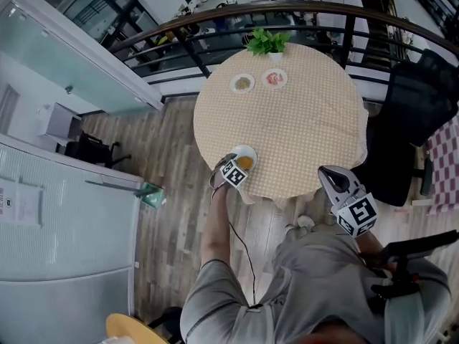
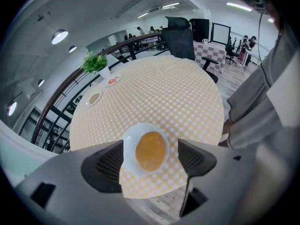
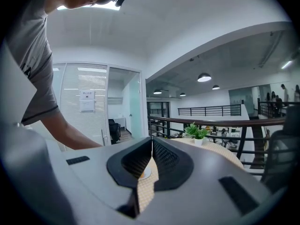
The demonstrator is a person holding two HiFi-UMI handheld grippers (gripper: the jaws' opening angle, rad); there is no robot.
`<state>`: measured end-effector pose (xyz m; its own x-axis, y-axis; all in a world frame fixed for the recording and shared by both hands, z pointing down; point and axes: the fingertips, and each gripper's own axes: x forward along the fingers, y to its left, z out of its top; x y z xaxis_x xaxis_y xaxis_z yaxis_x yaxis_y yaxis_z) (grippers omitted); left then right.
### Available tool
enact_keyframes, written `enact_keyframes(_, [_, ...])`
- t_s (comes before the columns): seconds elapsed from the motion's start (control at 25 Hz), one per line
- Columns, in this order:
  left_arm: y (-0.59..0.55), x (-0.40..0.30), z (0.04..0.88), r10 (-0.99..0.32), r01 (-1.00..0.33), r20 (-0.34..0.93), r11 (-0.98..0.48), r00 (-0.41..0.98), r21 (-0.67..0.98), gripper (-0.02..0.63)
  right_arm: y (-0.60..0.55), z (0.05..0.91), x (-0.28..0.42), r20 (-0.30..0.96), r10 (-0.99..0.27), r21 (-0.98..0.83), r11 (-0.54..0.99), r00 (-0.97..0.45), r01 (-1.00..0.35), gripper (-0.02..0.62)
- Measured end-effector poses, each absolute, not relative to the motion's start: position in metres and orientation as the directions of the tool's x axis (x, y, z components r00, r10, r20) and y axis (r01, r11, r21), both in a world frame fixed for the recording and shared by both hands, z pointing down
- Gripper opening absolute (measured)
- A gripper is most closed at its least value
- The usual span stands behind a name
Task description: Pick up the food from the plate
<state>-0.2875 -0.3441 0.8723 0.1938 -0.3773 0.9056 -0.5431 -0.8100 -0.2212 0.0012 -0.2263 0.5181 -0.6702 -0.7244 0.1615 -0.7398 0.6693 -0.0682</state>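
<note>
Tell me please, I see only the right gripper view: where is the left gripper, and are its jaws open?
Observer: The left gripper is over the near edge of the table. Its jaws are apart, and a white plate shows between them.
Operator: What lies on that plate?
Observer: One round orange piece of food. The jaws are not closed on it.
Operator: Are there other plates?
Observer: Yes, at the far side beside the plant: a small plate with pale food and a small plate with pink food.
</note>
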Motion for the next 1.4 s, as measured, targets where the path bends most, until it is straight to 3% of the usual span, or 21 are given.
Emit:
enact_keyframes(0.88, [-0.363,-0.290,0.952,-0.146,-0.458,0.977,-0.887,0.156,-0.059,0.374,-0.240,0.528,0.039,0.250,-0.817,-0.049,0.526,-0.520,-0.849,0.017])
enact_keyframes(1.4, [-0.357,-0.294,0.954,-0.102,-0.533,0.982,-0.846,0.158,-0.002,0.350,-0.237,0.534,0.030,0.253,-0.800,-0.061,0.548,-0.544,-0.834,0.017])
